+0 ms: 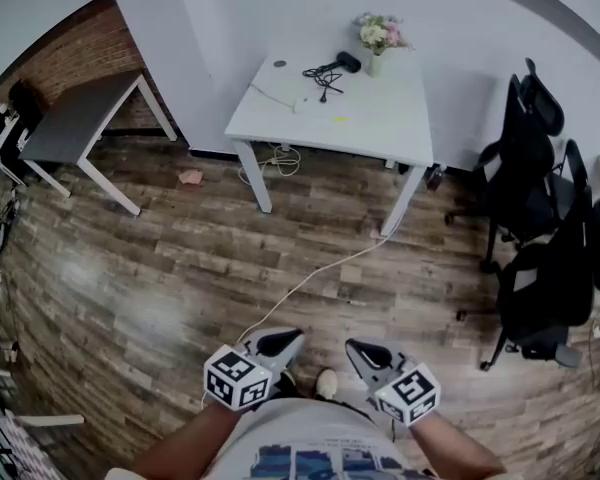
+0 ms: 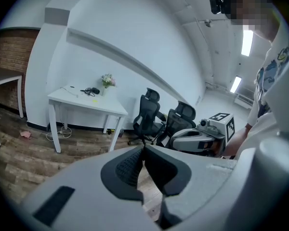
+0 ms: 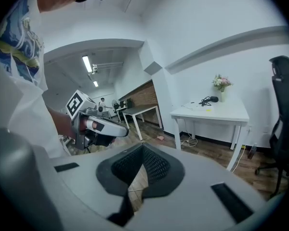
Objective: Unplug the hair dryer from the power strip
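A wood-plank floor [image 1: 160,278] fills most of the head view. A white table [image 1: 380,123] stands against the far wall, well away from the person. Black office chairs [image 1: 525,168] are at the right and a grey table [image 1: 80,118] at the left.

Low in that view, close to the person's body, are the left claw [image 1: 285,340] and the right claw [image 1: 358,349]. They are side by side and apart, each tilted slightly downward. In its own view, the left claw [image 2: 143,149] has its pads pressed together at the tips with nothing between them. The right claw [image 3: 142,146] is pressed together and empty too.

The black hair dryer [image 1: 348,61] lies on the table's far side, its cord [image 1: 323,74] coiled beside it, near a vase of flowers [image 1: 379,38]. A white cable [image 1: 310,278] trails over the floor.
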Available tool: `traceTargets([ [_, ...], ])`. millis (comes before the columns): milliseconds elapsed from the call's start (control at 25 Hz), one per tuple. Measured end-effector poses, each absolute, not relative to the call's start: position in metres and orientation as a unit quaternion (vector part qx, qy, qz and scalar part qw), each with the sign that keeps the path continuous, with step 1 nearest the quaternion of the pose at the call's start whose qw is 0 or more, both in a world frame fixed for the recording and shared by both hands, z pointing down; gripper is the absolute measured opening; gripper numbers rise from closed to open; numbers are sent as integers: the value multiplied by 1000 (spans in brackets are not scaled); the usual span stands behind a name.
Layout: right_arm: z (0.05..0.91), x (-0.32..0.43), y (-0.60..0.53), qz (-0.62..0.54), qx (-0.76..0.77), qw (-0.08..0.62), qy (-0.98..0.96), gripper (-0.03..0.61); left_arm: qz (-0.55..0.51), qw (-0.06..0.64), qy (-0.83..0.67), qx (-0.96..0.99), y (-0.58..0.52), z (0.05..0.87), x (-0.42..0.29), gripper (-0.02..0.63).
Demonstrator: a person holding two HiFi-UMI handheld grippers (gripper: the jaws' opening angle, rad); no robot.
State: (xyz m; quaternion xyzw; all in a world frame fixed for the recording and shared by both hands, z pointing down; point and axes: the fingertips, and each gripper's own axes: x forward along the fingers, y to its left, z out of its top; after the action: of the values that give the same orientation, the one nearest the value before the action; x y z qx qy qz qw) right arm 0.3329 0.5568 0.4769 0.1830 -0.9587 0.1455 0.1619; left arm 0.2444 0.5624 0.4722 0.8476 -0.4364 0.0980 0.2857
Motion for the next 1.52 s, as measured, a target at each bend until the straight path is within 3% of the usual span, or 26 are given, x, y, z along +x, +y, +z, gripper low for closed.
traceTargets([
  [320,492,323,539,157,182,164,-957,5,90,292,-450,839,551,480,226,14],
  [400,495,315,526,151,188,164,-957,52,89,281,-440,848,540,481,220,14],
  [520,497,301,502,148,200,170,-953,51,83,277,-429,856,516,483,208,14],
  [1200,473,129,365,134,270,181,-936,49,100,248,-385,883,379,475,33,14],
  [1520,473,104,328,145,301,186,-924,54,99,251,-355,895,335,482,8,14],
])
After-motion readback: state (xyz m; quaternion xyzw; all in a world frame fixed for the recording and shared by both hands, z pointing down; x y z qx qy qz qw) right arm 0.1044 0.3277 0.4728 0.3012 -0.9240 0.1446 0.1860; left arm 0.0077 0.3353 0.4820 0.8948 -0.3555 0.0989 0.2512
